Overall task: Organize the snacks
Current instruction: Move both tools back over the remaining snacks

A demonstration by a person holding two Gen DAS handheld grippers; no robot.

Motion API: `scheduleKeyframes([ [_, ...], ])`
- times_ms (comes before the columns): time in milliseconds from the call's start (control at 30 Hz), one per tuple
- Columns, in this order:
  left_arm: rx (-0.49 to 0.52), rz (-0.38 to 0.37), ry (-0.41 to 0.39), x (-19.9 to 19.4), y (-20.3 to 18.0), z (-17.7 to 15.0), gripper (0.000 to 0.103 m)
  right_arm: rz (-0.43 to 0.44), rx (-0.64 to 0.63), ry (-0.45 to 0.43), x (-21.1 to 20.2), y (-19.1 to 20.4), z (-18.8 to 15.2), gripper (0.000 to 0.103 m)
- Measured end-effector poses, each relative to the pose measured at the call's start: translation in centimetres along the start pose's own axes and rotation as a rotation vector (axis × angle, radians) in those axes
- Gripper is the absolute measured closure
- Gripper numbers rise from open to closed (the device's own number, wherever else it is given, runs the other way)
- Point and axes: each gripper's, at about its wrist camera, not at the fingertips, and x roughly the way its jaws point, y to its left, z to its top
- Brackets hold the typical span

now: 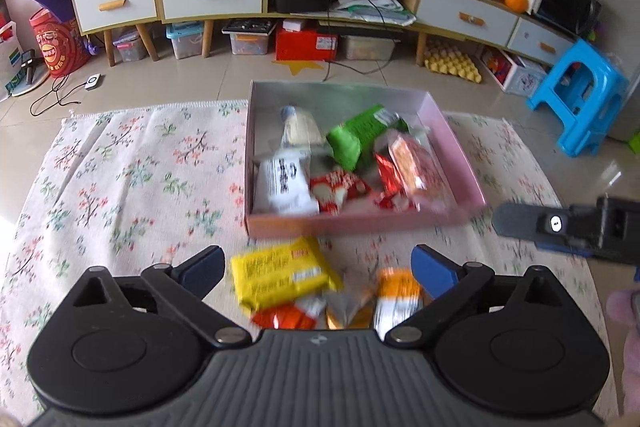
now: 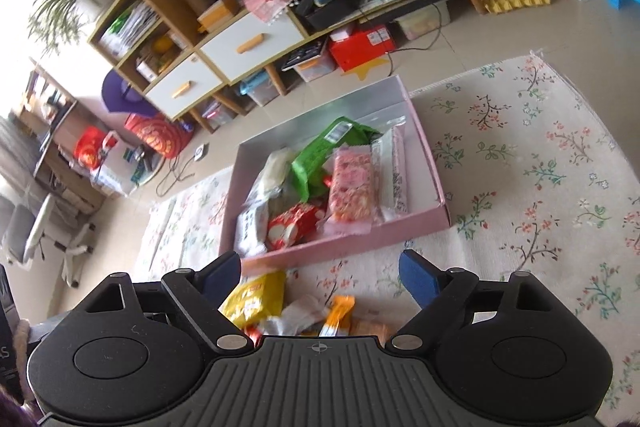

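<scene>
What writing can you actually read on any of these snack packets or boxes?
None can be read.
White packet in the pink box: black print, blurred.
Yellow packet on the rug: dark print and a red label, blurred.
Green packet: a barcode label, too small.
Red box under the cabinet: white sticker, too small.

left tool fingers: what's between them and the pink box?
The yellow snack pack on the floral rug, just short of the pink box, with smaller wrappers beside it. Left wrist view.
</scene>
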Motion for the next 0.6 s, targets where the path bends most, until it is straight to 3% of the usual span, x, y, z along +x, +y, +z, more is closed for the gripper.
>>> scheduleKeyframes([
  [400,-0.033,0.02,-0.003,-0.7,1.9,-4.2,0.0,-0.066,-0.121,-0.007,0.0,0.6,-3.5,0.011],
  [600,-0.015,0.038,0.017,-0.2,1.9,-6.3,0.0,-0.133,-0.347,0.02,1.4,1.7,-4.8,0.01],
])
